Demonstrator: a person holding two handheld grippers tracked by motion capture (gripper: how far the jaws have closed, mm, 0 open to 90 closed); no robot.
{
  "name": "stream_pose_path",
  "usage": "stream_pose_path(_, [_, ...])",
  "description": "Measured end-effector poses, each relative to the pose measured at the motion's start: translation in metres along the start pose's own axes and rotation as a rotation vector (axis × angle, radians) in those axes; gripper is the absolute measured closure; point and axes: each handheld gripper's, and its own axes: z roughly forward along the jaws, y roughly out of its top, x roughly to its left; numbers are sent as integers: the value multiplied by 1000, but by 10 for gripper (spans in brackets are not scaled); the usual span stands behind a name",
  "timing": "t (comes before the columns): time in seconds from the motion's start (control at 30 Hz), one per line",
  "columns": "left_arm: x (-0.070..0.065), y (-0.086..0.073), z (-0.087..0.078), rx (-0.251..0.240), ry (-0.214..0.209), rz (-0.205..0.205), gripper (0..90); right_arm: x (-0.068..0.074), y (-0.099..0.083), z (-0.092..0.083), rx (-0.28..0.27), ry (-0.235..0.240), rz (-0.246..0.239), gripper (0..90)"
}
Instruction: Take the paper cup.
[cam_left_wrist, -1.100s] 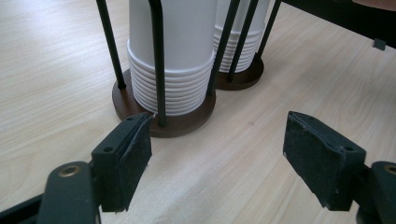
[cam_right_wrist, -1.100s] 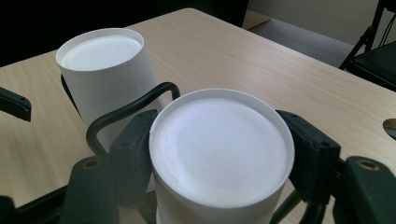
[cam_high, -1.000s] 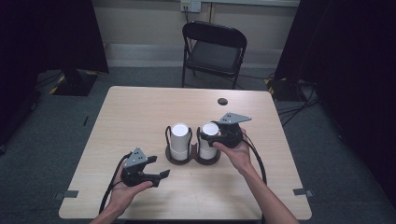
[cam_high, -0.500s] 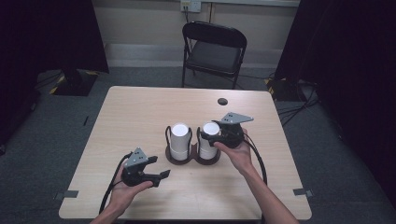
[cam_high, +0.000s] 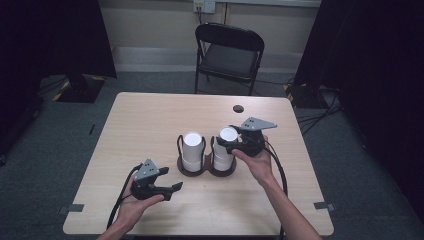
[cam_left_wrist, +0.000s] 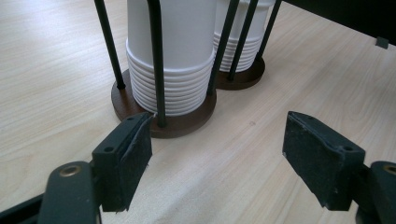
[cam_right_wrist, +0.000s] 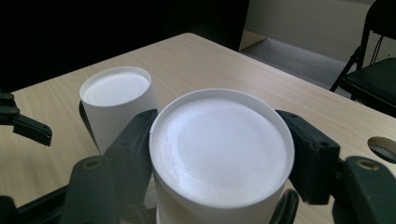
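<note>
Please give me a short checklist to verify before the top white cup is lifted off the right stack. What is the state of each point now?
1. Right tool shut on the top upside-down white paper cup of the right stack: ok.
2. Pads on opposite sides of that cup: ok.
3. Only one cup gripped, not several: cannot tell.
4. Left tool open, holding nothing: ok.
5. Dark round wooden holder base held down by the left tool: not ok, it is apart.
6. Left white cup stack upright in its black wire posts: ok.
</note>
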Motion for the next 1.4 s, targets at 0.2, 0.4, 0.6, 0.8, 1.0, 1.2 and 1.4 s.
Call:
stream_pose_path(0.2, [0,0,0,-4,8,4,241,0,4,-4,-15,2,1,341])
stream_pose_path(0.4, [0,-1,0,-13,13,1,256,0,7,-8,-33,0,1,341])
stream_pose_path(0.6, [0,-1,0,-17,-10,6,275,0,9,-11,-52,0,-1,341])
stream_pose_path(0.8, [-3,0,3,0,-64,8,302,-2,12,-13,-72,-4,1,341])
stream_pose_path(1.0, [-2,-1,4,4,-75,-3,302,-2,14,-16,-80,4,6,341])
stream_pose_path(1.2, [-4,0,4,2,-58,40,286,-1,15,-15,-79,3,2,341])
stream_pose_path(1.4, [-4,0,2,-39,-36,16,264,-1,18,-18,-95,2,11,342])
